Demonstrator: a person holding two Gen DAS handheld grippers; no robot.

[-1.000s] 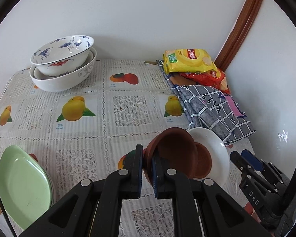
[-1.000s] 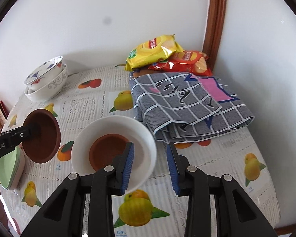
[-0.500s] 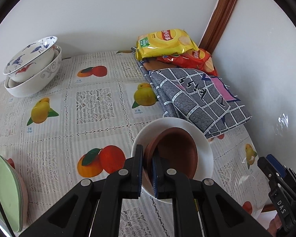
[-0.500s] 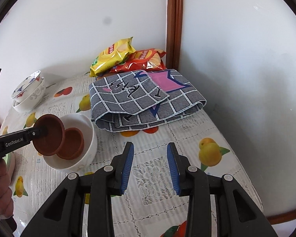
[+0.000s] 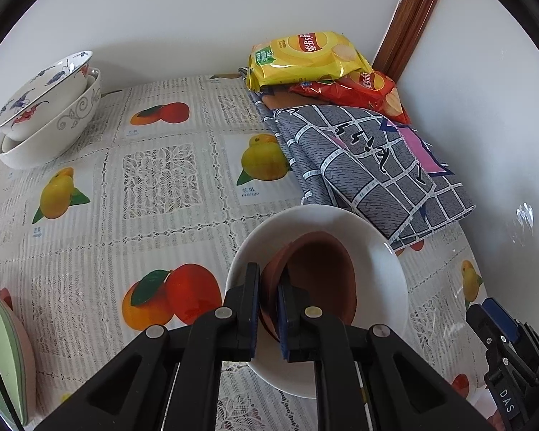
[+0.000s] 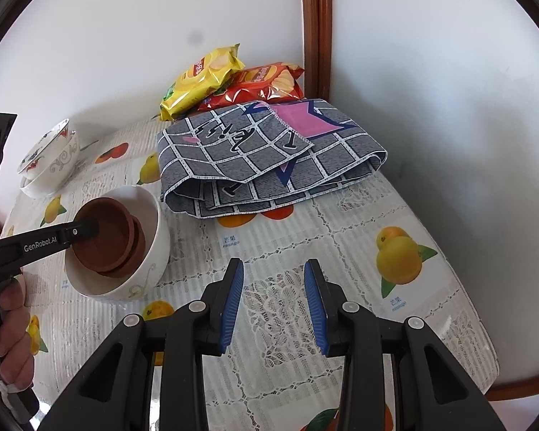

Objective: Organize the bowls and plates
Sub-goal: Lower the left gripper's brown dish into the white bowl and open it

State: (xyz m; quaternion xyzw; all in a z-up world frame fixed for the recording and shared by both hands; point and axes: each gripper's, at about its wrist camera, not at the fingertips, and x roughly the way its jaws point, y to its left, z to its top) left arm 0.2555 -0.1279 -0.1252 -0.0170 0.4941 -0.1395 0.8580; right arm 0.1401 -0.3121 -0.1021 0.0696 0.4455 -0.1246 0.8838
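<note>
Left wrist view showed the left tool [image 5: 268,309] pinching the rim of a brown bowl [image 5: 319,280], tilted inside a white bowl [image 5: 384,251] on the table [image 5: 161,179], resting on a second brown bowl [image 6: 137,242]. Right of the white bowl, the right tool [image 6: 273,303] hovered with its fingers spread, holding nothing.
</note>
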